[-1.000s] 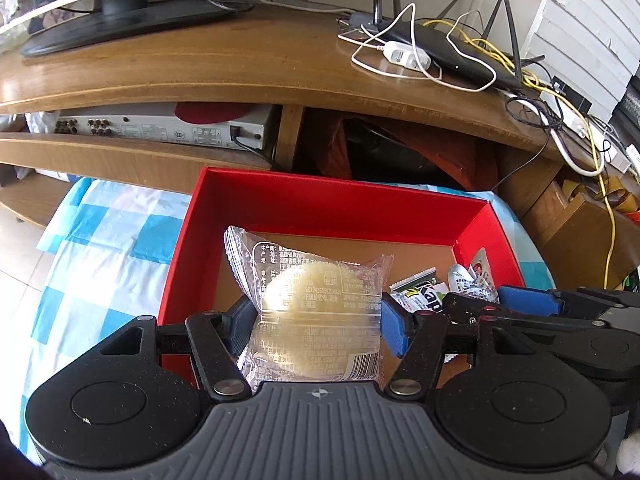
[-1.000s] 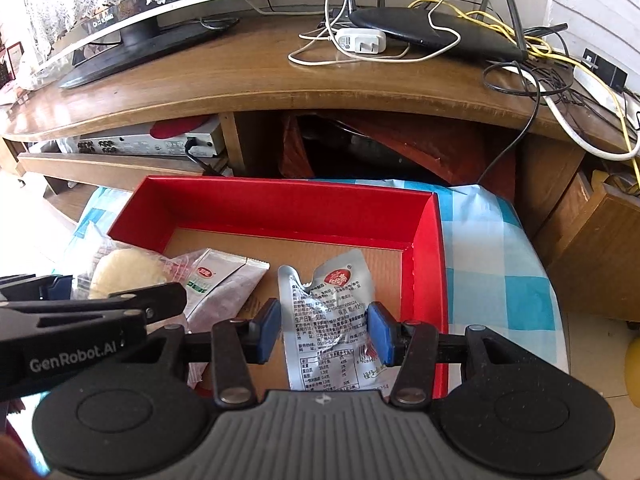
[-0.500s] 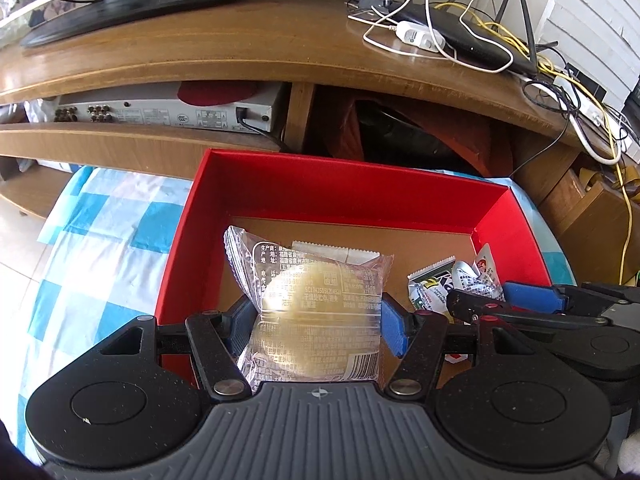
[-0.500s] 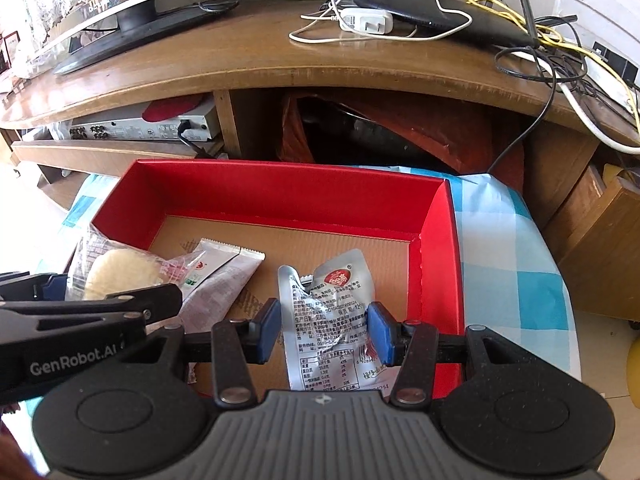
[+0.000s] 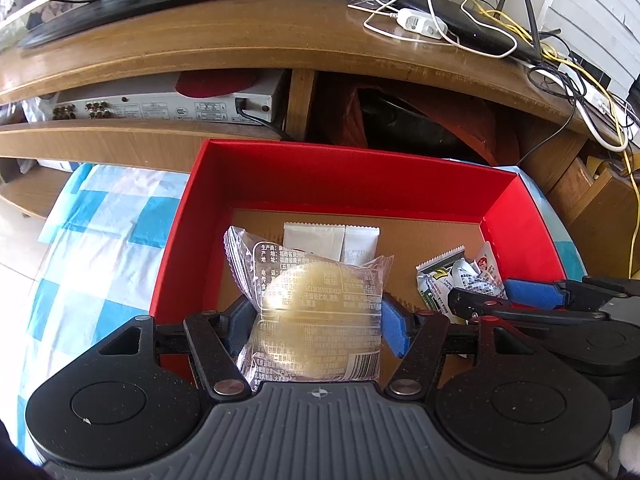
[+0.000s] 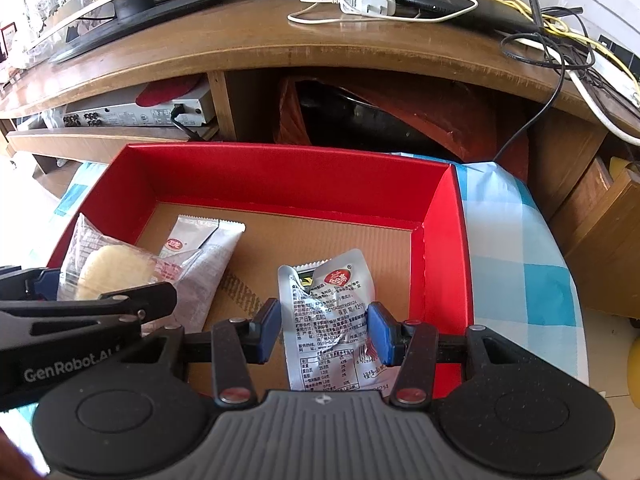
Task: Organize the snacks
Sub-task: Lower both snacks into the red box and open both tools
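A red box point(image 5: 352, 184) with a brown cardboard floor lies on a blue-and-white checked cloth point(image 5: 92, 248). My left gripper point(image 5: 316, 320) is shut on a clear packet with a round pale pastry point(image 5: 316, 280), held over the box's near left part. In the right wrist view, my right gripper point(image 6: 326, 330) is shut on a crumpled silver foil snack packet point(image 6: 332, 304) over the box's point(image 6: 288, 180) near right part. A green-and-white packet edge point(image 5: 436, 280) shows beside the foil. A white sachet point(image 5: 332, 240) lies flat on the box floor behind the pastry.
A curved wooden TV stand point(image 5: 240, 40) rises just behind the box, with a silver player point(image 5: 168, 104) on its shelf and a router with tangled cables point(image 5: 460, 20) on top. A monitor base point(image 5: 120, 0) stands at the left. The cloth drops off past the box's right wall.
Both views now look further down into the box, and the right gripper has sunk a little toward it. The white sachet has come into sight behind the pastry. Both grips are unchanged.
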`<state>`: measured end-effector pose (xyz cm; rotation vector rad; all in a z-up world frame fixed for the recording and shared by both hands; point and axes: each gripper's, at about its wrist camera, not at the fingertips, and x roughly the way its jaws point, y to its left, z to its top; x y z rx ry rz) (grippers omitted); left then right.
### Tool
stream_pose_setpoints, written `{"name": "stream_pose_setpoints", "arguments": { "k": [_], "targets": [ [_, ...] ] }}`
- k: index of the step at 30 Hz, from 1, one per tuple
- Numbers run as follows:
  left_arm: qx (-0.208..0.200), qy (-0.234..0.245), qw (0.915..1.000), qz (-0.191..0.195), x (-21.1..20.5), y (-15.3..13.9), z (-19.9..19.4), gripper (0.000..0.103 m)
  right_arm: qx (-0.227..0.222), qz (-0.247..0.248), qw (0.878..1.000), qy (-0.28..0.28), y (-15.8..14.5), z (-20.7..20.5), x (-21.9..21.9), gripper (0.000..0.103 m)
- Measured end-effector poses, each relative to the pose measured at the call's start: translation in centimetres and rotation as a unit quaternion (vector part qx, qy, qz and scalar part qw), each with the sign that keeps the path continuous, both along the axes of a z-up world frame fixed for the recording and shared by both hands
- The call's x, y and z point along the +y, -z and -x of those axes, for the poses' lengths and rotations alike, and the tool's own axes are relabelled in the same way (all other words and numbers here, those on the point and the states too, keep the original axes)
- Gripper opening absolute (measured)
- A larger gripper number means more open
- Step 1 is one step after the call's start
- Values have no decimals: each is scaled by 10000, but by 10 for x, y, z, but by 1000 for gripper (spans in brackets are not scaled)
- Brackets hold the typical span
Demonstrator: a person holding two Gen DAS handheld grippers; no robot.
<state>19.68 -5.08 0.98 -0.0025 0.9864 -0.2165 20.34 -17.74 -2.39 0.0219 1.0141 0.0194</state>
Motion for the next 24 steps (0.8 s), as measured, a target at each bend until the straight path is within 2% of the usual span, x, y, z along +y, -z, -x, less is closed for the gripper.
{"name": "stream_pose_setpoints", "arguments": {
  "k": [13, 19, 24],
  "targets": [
    [-3, -44, 10000, -29, 1, 1, -1, 76, 20, 87, 10000, -45, 3, -1, 1, 51],
    [-116, -100, 9998, -96, 2, -3, -1, 86, -42, 56, 10000, -31, -1, 1, -1, 51],
    [-178, -104, 9998, 2, 4, -9, -1, 87, -114, -1, 9999, 2, -6, 4, -3, 52]
  ]
}}
